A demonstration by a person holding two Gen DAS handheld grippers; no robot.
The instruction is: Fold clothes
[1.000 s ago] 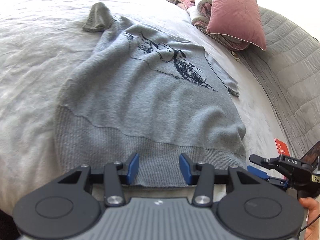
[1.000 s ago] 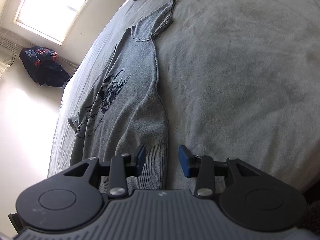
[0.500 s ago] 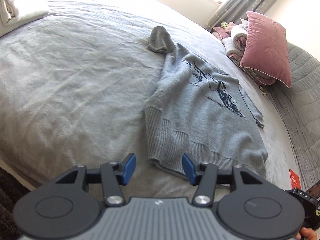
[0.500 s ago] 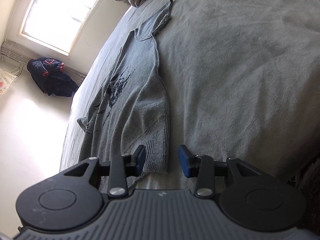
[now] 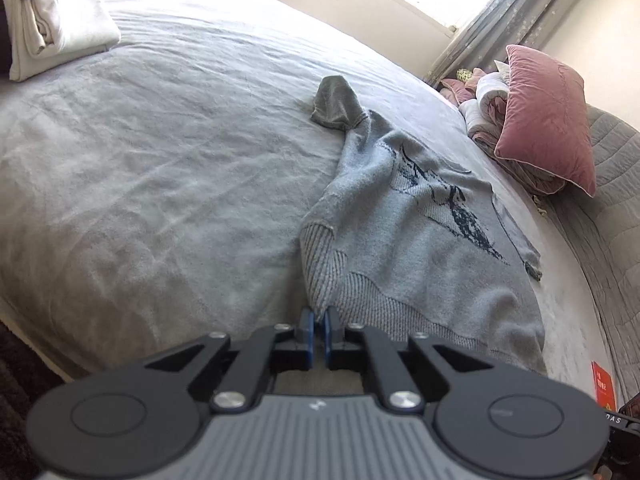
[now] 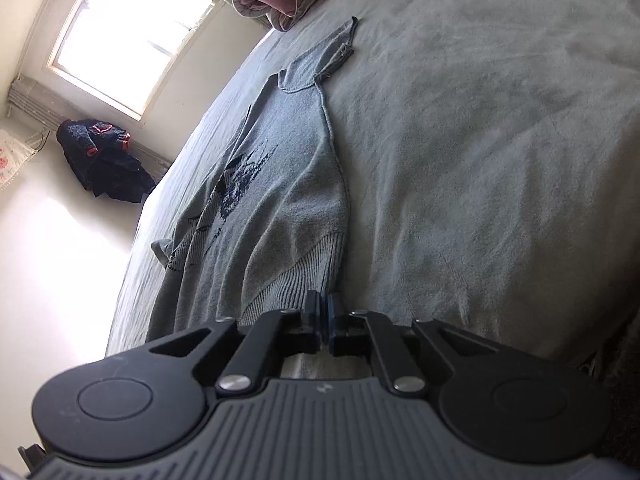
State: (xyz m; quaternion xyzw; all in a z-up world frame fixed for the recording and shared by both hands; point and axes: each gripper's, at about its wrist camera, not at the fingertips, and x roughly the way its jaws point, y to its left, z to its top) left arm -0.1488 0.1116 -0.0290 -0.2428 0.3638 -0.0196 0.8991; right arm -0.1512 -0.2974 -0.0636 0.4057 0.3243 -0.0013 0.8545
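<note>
grey sweater with a dark printed motif, lying face up on a grey bed. left tongs pressed together on the ribbed hem at its left corner, which is gathered into a narrow fold at the pads. right tongs pinching the hem at the opposite corner, near the bed's edge. one sleeve extends toward the far side; the other lies along the body. folded white towels sit at the far left of the bed; a pink pillow rests on heaped bedding at the right.
</note>
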